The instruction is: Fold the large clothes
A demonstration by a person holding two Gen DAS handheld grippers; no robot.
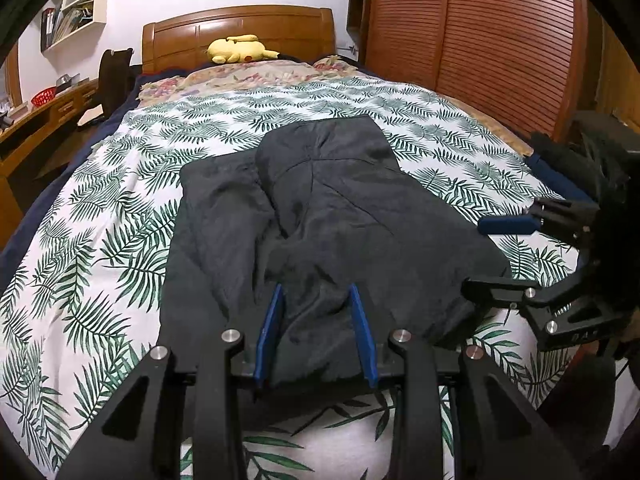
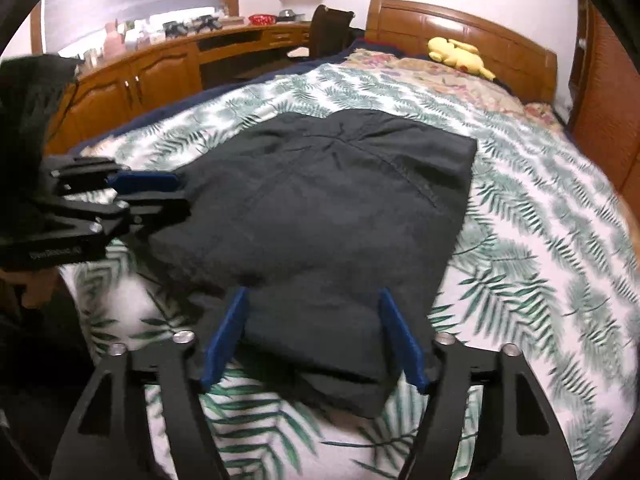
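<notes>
The dark garment (image 1: 320, 220) lies partly folded in the middle of the frame on the leaf-print bedspread (image 1: 100, 240), its near hem bunched toward the bottom centre. The left gripper (image 1: 316, 332) has its blue fingers (image 1: 270, 332) partly open with a ridge of that hem between them; whether the pads actually press the cloth I cannot tell. The right gripper (image 2: 312, 336) stands wide, its fingers (image 2: 226, 336) straddling the near corner without gripping it.

The likely trouble: a pinch that catches only the top layer would pull the stacked folds apart, and a sideways drag could wrinkle the bedspread beneath. The two grippers are near each other at the near edge and could collide.

The bed's near edge is close below the hem. Open bedspread lies to the left, right and above; the yellow plush toy (image 1: 240, 50) and the headboard (image 1: 240, 32) are well apart.
</notes>
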